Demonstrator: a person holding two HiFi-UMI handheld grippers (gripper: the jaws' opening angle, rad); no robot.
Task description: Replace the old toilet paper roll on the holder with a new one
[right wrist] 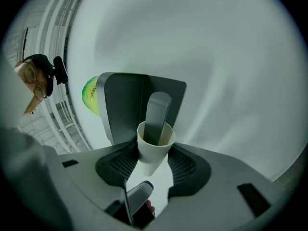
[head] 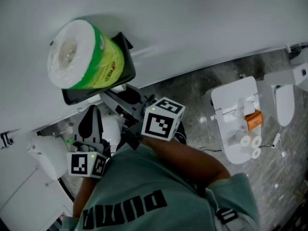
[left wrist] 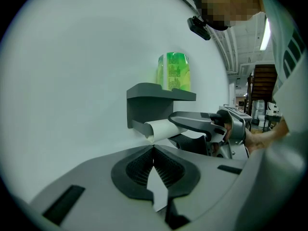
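A new roll [head: 84, 57] in green wrapping lies on the top shelf of the dark wall holder [head: 126, 57]. Under that shelf, the holder's grey arm [right wrist: 158, 110] runs through an empty cardboard tube [right wrist: 155, 146]. My right gripper [right wrist: 155, 154] is shut on that tube, one pad against each side. In the left gripper view the tube [left wrist: 161, 128] and the right gripper [left wrist: 192, 129] sit below the green roll [left wrist: 174, 71]. My left gripper [left wrist: 154, 148] is just short of the holder, lower left, shut with nothing in it.
The holder hangs on a plain white wall [head: 202, 18]. Below it is a grey marbled floor with a white machine [head: 236, 114] bearing an orange part at right, and a white unit [head: 43, 158] at left. The person's sleeve [head: 159, 191] fills the bottom of the head view.
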